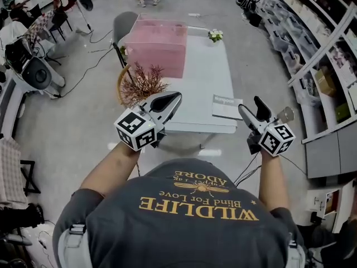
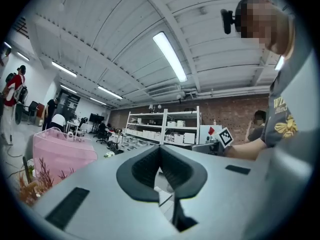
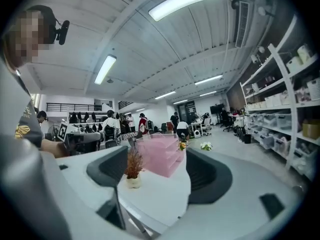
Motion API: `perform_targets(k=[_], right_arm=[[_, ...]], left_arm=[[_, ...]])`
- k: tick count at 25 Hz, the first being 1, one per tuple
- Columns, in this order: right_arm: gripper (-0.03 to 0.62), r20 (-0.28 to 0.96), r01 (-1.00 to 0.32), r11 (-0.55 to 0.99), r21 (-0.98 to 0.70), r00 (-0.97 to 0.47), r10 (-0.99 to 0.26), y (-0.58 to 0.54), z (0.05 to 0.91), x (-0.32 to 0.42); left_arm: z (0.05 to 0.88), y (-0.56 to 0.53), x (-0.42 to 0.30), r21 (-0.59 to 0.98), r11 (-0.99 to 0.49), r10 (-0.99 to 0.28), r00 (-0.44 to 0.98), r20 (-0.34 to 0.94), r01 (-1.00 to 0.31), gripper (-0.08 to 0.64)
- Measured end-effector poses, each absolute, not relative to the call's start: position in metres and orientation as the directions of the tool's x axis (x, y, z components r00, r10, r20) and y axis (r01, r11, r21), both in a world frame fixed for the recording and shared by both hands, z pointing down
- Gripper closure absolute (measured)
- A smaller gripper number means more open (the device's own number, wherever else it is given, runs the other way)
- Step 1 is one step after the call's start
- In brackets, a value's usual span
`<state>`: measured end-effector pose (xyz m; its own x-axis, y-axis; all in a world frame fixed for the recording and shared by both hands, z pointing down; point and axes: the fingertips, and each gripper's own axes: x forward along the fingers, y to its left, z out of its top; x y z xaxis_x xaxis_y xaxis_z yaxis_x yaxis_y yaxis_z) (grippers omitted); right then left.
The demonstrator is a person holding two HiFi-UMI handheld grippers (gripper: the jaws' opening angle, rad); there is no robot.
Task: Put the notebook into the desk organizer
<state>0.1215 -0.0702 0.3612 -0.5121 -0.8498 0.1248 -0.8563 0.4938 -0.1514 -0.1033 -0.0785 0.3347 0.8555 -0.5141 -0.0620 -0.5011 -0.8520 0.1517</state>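
Observation:
The grey notebook lies flat at the near right corner of the white table. The pink translucent desk organizer stands at the table's far left end and shows again in the right gripper view. My left gripper is held in the air over the near left edge of the table, shut and empty. My right gripper hovers just right of the notebook without touching it. It is open with nothing between its fingers. The notebook does not show in either gripper view.
A dried plant in a small pot stands at the table's left side, near the left gripper. A small bunch of white flowers sits at the far right corner. A chair is behind the organizer. Shelving runs along the right.

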Motion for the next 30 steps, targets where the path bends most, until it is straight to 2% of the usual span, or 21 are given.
perform_targets(k=[10, 17, 25, 30], right_arm=[[0.242, 0.166, -0.889, 0.430, -0.156, -0.453, -0.876, -0.159, 0.366, 0.104], [0.242, 0.190, -0.876, 0.435, -0.207, -0.472, -0.861, -0.205, 0.395, 0.172], [0.242, 0.173, -0.812, 0.525, -0.255, -0.573, -0.801, -0.259, 0.421, 0.245], [0.242, 0.217, -0.803, 0.505, -0.318, -0.580, -0.785, -0.277, 0.444, 0.280]], left_arm=[[0.339, -0.176, -0.117, 0.176, -0.888, -0.441, 0.895, -0.068, -0.425, 0.559], [0.361, -0.218, -0.058, 0.190, -0.869, -0.468, 0.883, -0.025, -0.456, 0.560], [0.372, -0.248, 0.009, 0.202, -0.802, -0.571, 0.821, 0.016, -0.561, 0.560], [0.369, -0.257, 0.032, 0.175, -0.795, -0.584, 0.811, 0.037, -0.580, 0.560]])
